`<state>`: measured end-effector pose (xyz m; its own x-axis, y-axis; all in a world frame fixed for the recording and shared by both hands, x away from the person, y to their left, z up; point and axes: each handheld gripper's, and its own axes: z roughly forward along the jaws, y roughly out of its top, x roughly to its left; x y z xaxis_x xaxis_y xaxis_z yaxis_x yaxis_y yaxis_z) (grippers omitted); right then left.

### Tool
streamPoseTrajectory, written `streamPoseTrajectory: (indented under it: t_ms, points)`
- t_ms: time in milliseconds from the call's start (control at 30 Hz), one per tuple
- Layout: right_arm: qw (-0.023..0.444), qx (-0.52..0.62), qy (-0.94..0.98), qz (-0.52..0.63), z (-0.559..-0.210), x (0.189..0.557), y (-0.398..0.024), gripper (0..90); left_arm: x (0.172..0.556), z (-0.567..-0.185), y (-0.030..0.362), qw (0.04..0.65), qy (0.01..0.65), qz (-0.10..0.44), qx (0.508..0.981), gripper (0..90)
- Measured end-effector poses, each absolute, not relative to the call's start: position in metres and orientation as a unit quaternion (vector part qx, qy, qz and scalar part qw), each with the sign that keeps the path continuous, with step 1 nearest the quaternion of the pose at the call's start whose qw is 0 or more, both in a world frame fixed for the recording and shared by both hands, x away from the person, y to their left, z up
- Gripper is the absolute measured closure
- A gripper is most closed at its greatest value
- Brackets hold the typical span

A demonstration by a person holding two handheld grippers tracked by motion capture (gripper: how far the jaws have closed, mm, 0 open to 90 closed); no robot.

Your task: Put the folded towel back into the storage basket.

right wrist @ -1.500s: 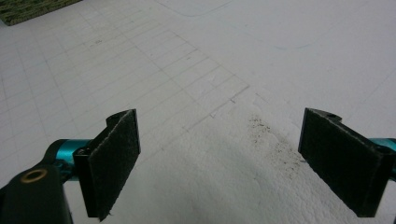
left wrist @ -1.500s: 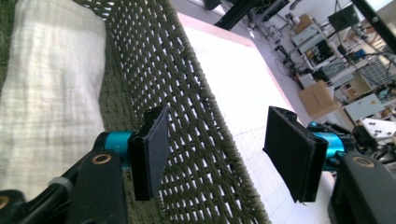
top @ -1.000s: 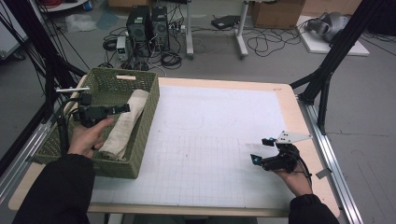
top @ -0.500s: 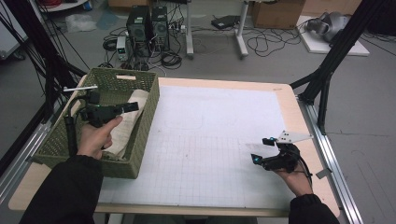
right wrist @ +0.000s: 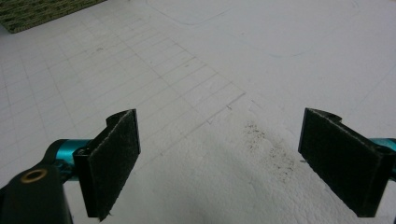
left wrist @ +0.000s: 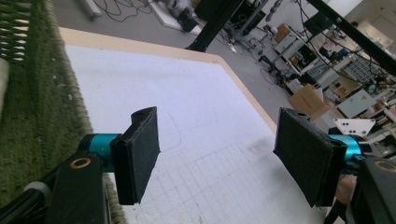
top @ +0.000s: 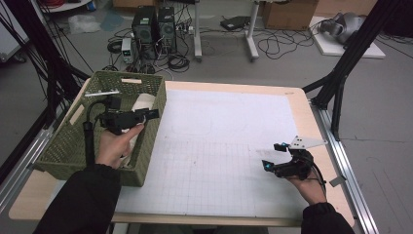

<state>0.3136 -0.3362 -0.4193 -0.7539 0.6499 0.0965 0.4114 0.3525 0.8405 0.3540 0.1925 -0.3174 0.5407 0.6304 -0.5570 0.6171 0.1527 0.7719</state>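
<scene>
- Left gripper (top: 146,116) held above the green woven basket (top: 58,146), over its right wall; jaws wide, nothing between them.
- In the left gripper view (left wrist: 215,161) the jaws point across the white mat toward the bench's far right corner, with the basket wall running down the left edge.
- Rolled cream cloth (top: 142,103) lies inside the basket, just under and beyond the left gripper; the hand (top: 114,146) covers its near part.
- Basket sits on the bench's left end, partly overlapping the white gridded mat (top: 219,141).
- Right gripper (top: 273,157) low over the mat's near-right area, well apart from the basket; jaws wide, holding nothing.
- Right gripper view (right wrist: 219,158): bare mat between the jaws, a patch of dark specks on it, a basket corner at top left.
- Nothing on the mat between the two grippers. A faint pencilled outline shows on its far half.
- Bench (top: 297,97) is a light wood top, its edge showing around the mat.
- Around it: black frame struts (top: 350,53) at the right, two dark PC towers (top: 156,24) and loose cables on the floor behind, cardboard box (top: 287,12) at top.
- A pale tag on the basket's far rim; too small to read. No legible writing elsewhere.
</scene>
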Motion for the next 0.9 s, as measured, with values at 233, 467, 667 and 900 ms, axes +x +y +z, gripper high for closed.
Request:
streamPoseTrajectory:
  t_ms: [233, 467, 667, 900]
  points:
    - [0.129, 0.326, 0.812, 0.467, -0.419, 0.314, -0.336, 12.0, 0.354, -0.319, 0.173, 0.587, 0.472, -0.009, 0.658, 30.9]
    - [0.130, 0.325, 0.811, 0.469, -0.418, 0.314, -0.337, 12.0, 0.354, -0.321, 0.156, 0.584, 0.465, -0.011, 0.665, 31.0]
    - [0.130, 0.325, 0.811, 0.469, -0.418, 0.314, -0.337, 12.0, 0.354, -0.322, 0.144, 0.580, 0.463, -0.008, 0.670, 31.0]
    - [0.132, 0.324, 0.810, 0.470, -0.417, 0.314, -0.338, 12.0, 0.353, -0.323, 0.133, 0.577, 0.460, -0.002, 0.675, 31.1]
